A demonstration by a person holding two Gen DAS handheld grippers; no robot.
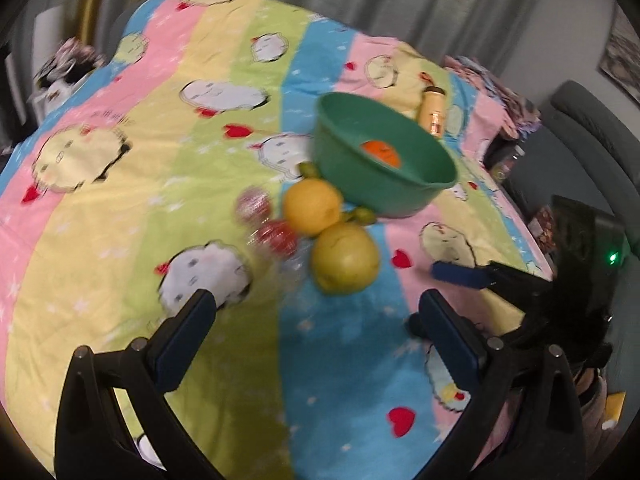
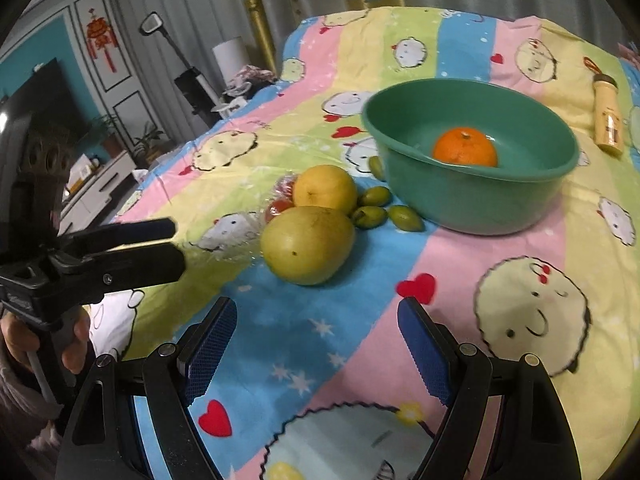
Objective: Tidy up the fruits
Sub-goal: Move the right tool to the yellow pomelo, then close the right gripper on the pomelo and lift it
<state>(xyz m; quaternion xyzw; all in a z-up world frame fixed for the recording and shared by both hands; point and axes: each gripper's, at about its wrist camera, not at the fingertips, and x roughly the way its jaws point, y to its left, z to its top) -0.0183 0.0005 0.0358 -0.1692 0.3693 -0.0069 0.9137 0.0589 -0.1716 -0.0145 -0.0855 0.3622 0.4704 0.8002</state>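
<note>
A green bowl (image 2: 472, 204) stands on the striped cartoon cloth and holds one orange (image 2: 466, 146). Left of the bowl lie a yellow round fruit (image 2: 326, 188), a large yellow-green fruit (image 2: 308, 244), three small green fruits (image 2: 370, 216) and red fruits in clear wrap (image 2: 280, 200). My right gripper (image 2: 316, 312) is open and empty, a short way in front of the large fruit. My left gripper (image 1: 316, 304) is open and empty too, facing the same large fruit (image 1: 346, 258) from the other side, with the bowl (image 1: 384, 196) behind it. The left wrist view is blurred.
A small beige bottle (image 2: 608, 120) lies on the cloth behind and to the right of the bowl. The cloth's edge drops off at the left towards a TV cabinet (image 2: 100, 184). A hand (image 2: 24, 340) holds the left gripper's handle at lower left.
</note>
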